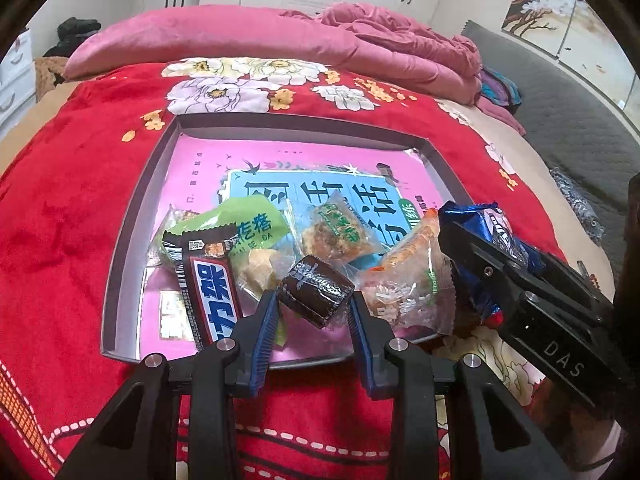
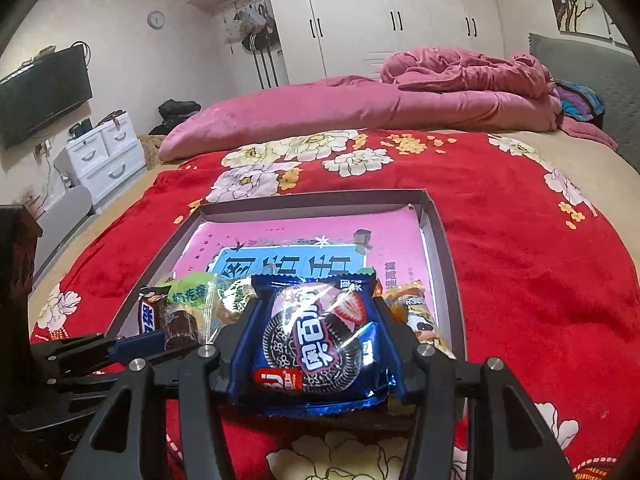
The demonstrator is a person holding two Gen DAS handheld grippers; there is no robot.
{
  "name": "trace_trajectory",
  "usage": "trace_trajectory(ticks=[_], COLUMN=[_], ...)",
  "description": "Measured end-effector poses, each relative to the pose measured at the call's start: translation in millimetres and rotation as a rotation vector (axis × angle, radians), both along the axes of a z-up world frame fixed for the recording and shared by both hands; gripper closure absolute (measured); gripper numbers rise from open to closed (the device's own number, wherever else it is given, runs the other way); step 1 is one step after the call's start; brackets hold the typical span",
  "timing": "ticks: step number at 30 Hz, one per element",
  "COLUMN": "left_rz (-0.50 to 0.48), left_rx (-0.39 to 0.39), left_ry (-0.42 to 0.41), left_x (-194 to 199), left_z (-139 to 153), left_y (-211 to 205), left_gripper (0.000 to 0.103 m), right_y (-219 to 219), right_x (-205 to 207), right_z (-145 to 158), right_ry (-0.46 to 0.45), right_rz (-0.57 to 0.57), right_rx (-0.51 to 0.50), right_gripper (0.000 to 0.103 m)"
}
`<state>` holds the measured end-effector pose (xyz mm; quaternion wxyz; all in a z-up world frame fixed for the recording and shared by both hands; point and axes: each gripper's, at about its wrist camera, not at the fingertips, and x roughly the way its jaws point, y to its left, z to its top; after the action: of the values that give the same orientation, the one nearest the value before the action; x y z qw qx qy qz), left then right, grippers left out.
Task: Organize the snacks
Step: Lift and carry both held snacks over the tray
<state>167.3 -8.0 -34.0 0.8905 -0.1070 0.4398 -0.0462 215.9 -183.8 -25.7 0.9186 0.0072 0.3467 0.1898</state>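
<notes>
One tray (image 1: 132, 216) sits on one bed (image 1: 60, 220). Seven snack packs show: one chocolate bar (image 1: 208, 296), one green pack (image 1: 240, 224), two clear pastry packs (image 1: 340, 232), one brown cake (image 1: 316, 292), one blue cookie pack (image 2: 320, 344), one cartoon pack (image 2: 420, 320). Two claws: left (image 1: 312, 312), right (image 2: 320, 344).

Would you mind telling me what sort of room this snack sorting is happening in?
Almost certainly a home bedroom. The tray sits on a bed with a red floral blanket and a pink duvet, white wardrobes line the far wall, and a TV hangs above a small dresser.
</notes>
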Motion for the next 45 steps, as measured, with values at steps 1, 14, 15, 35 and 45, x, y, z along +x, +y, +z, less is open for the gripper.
trace_trajectory(ticks=[1,14,15,35,45], left_rz=[0.002,0.009,0.01,0.025,0.034], left_rx=[-0.003,-0.015,-0.015,0.046,0.046], left_ry=[0.003,0.017,0.018,0.009,0.011], left_x=[0.5,4.0,4.0,9.4,11.3], left_z=[-0.6,-4.0,-4.1,-6.0,-6.9], left_y=[0.7,3.1,3.1,1.8,4.9], left_gripper=[0.067,0.067,0.067,0.067,0.067], right_y=[0.5,3.0,3.5,5.6,11.0], right_x=[0.2,0.3,-0.2,-15.3,-13.6], right_z=[-0.2,-1.2,-1.1,-1.0,-5.6], right_ry=[0.0,-0.004,-0.004,0.004,0.018], right_rz=[0.0,0.007,0.007,0.038,0.055], right_rx=[0.001,-0.006,-0.007,-0.053,-0.069], right_gripper=[0.05,0.048,0.048,0.048,0.048])
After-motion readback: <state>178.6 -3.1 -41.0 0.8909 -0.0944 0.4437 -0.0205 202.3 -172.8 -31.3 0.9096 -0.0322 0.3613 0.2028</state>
